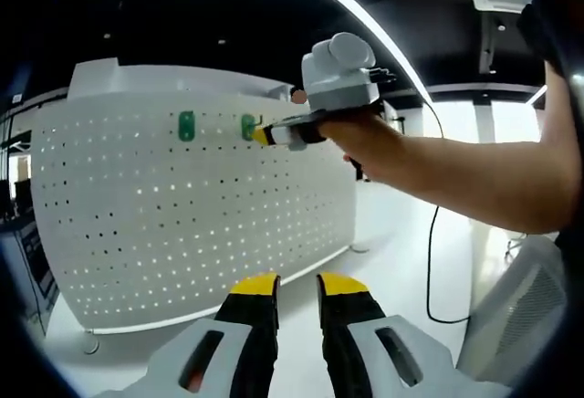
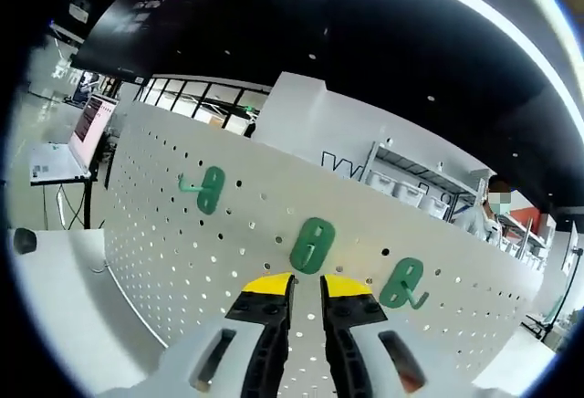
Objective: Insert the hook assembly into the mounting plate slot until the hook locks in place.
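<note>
In the left gripper view we see our left tongs (image 1: pixel 297 293) rising from the bottom edge, black jaws tipped in yellow, standing slightly apart with nothing between them and well back from the white perforated metal mounting plate (image 1: pixel 137 206), which stands upright and curves across the view. Two green plastic hooks sit on the upper part of that plate, one (image 1: pixel 186 126) to the left and one (image 1: pixel 247 127) beside it, just in front of the right tongs (image 1: pixel 264 134). Those right tongs come in from the right, held by a hand (image 1: pixel 365 142) on a bare forearm, and their yellow tips lie right at the second hook, though we cannot tell from here whether they touch it. In the right gripper view our right tongs (image 2: pixel 307 286) show their yellow-tipped jaws a narrow gap apart, empty, pointed at the middle green hook (image 2: pixel 312 245), which sits on the plate (image 2: pixel 182 261) just above the tips. Another green hook (image 2: pixel 208 188) hangs on the plate up to the left, and a third (image 2: pixel 405 284) sits to the right of the tips. Off to the left stands a monitor (image 2: pixel 89 124) on a white table (image 2: pixel 50 168).
</note>
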Demonstrator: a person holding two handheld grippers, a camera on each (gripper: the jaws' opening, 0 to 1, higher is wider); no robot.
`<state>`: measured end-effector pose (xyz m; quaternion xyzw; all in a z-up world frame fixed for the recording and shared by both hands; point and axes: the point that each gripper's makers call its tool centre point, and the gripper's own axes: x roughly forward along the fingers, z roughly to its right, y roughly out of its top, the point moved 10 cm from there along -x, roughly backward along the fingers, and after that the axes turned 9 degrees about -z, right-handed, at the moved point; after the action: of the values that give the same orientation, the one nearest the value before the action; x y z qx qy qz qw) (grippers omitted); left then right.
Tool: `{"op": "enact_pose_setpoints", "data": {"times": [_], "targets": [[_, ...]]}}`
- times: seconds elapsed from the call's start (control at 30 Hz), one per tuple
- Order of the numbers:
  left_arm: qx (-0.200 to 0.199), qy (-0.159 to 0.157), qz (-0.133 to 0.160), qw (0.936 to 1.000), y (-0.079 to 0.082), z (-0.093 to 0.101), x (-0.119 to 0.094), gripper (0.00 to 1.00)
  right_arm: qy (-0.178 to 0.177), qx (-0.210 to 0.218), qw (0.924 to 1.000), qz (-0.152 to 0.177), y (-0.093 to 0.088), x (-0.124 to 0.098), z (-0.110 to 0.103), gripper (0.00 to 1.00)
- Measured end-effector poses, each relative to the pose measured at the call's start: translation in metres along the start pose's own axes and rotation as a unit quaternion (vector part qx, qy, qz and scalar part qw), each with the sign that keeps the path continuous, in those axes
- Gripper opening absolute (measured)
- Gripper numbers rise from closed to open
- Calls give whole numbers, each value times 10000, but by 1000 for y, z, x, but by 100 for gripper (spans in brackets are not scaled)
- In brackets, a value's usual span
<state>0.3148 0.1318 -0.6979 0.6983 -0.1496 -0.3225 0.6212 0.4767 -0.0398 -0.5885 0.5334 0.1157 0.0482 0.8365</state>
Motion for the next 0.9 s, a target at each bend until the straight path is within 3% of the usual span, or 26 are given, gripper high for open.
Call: {"op": "enact_pose_setpoints", "data": {"times": [0.9], "targets": [[64, 54, -107, 9999, -4, -2, 1, 17, 672, 389, 9968, 181, -18, -45, 15, 16]]}}
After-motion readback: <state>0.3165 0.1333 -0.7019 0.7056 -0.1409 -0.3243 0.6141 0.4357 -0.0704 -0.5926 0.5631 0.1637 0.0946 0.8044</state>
